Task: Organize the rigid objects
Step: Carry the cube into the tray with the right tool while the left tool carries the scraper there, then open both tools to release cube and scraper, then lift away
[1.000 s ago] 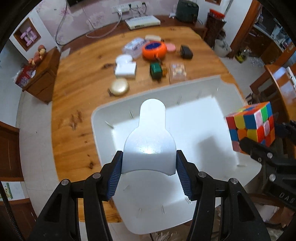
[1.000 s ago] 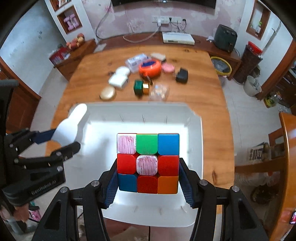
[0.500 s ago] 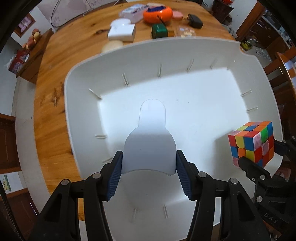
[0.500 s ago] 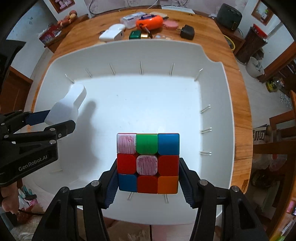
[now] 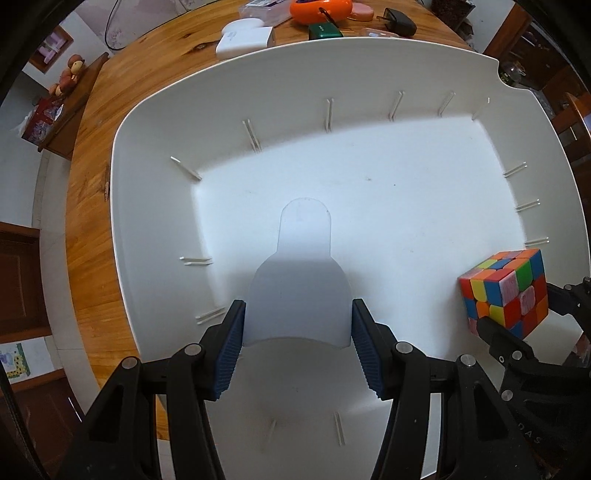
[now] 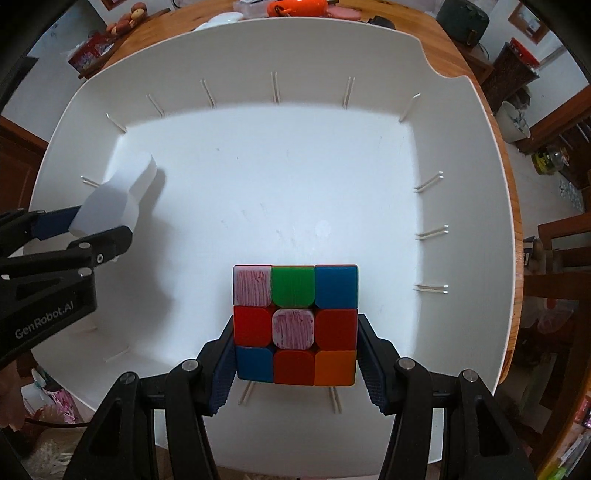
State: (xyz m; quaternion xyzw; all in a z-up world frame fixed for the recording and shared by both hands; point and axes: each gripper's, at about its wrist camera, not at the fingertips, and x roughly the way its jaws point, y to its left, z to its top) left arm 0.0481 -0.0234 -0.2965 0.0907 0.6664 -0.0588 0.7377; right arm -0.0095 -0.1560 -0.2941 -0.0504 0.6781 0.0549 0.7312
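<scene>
The big white bin [image 5: 155,155] fills nearly everything now, sitting on the wooden table [image 5: 92,192], and both grippers point down into it. To set these things down well, I'd say each one wants lowering until its underside meets the floor of the bin, and only then should the pads let go, so nothing drops or bounces; the two loads are well apart, so there seems little danger of them knocking together. The right gripper [image 6: 295,363] is clamped on the colourful puzzle cube [image 6: 295,325], pads against its two sides, over the near half of the bin. The left gripper [image 5: 297,339] grips the wide base of a white bottle-shaped piece [image 5: 301,280], neck pointing away, near the bin's left wall; whether either item already touches the floor I cannot tell. Beyond the far rim lie the remaining bits: a white box [image 5: 245,38], an orange case [image 5: 319,7], a black charger [image 5: 399,24]. Compared with a second ago, both hands have sunk a good way: then the whole bin and much of the table showed below them, and now the walls rise around both loads.
</scene>
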